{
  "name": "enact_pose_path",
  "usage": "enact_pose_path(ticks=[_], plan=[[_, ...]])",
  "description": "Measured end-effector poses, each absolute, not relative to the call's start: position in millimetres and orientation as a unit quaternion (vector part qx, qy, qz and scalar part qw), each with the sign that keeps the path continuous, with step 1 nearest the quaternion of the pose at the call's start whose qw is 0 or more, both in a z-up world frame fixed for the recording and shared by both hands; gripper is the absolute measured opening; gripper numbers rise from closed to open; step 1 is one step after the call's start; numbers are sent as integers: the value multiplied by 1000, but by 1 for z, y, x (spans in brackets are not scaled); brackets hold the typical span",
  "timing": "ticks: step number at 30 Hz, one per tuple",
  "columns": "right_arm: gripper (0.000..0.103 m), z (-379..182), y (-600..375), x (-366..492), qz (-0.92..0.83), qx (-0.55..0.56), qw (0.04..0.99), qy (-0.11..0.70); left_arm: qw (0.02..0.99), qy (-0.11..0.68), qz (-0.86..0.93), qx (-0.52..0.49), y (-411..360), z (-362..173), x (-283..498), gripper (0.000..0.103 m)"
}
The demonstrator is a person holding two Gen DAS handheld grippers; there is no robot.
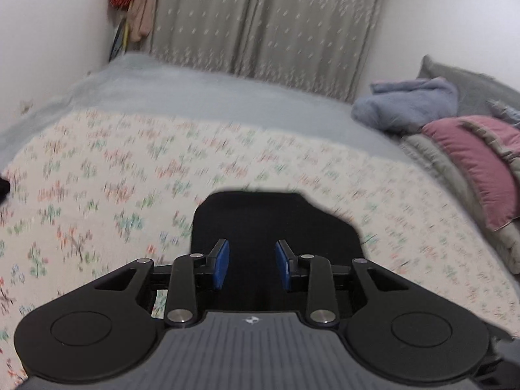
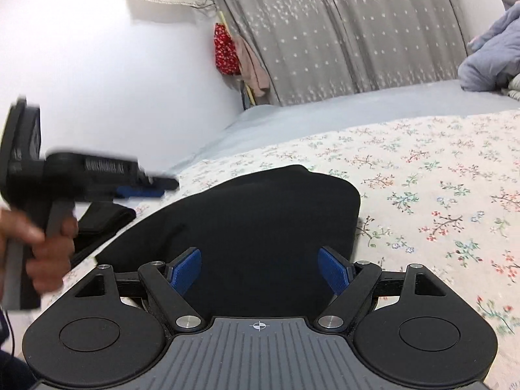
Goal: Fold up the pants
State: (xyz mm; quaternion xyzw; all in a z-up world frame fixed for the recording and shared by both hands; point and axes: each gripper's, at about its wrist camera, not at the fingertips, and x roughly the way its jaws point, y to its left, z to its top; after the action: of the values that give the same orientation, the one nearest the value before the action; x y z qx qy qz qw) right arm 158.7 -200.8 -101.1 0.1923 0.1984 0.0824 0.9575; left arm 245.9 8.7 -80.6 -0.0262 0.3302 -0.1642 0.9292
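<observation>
The black pants (image 2: 260,214) lie folded into a compact bundle on the floral bedspread (image 2: 438,178). In the left wrist view the pants (image 1: 276,224) sit just ahead of my left gripper (image 1: 252,265), which is open and empty above them. My right gripper (image 2: 260,271) is open wide and empty, its blue pads (image 2: 187,271) over the near part of the bundle. The left gripper (image 2: 143,191) also shows in the right wrist view, blurred, held in a hand to the left of the pants.
A second dark folded cloth (image 2: 104,221) lies left of the pants. A blue garment (image 1: 406,104), a pink pillow (image 1: 481,159) and grey bedding are piled at the right. Grey curtains (image 1: 260,19) and a white wall stand behind the bed.
</observation>
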Motion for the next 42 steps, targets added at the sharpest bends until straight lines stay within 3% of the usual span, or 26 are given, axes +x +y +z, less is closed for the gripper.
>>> enact_pose_path(ticks=[6,11,15,19,24,42], plan=[[81,-120,-181,195,101,177,944,260,918,368,-144,-18,11,-105,251,35],[81,-141,-170,188,92,156,947,265,915,379,-135,-18,14,-110,249,47],[81,-129,-171,189,89,158,943,280,913,379,-137,-58,23,-105,248,44],[81,-118,-160,157,100,142,950,259,931,331,-157,-6,7,-85,220,41],[77,-126,-148,143,98,121,949,273,927,350,-130,34,-6,-103,216,37],[77,-144,-115,129,68,-6,953,294,925,360,-118,25,3,-116,212,41]])
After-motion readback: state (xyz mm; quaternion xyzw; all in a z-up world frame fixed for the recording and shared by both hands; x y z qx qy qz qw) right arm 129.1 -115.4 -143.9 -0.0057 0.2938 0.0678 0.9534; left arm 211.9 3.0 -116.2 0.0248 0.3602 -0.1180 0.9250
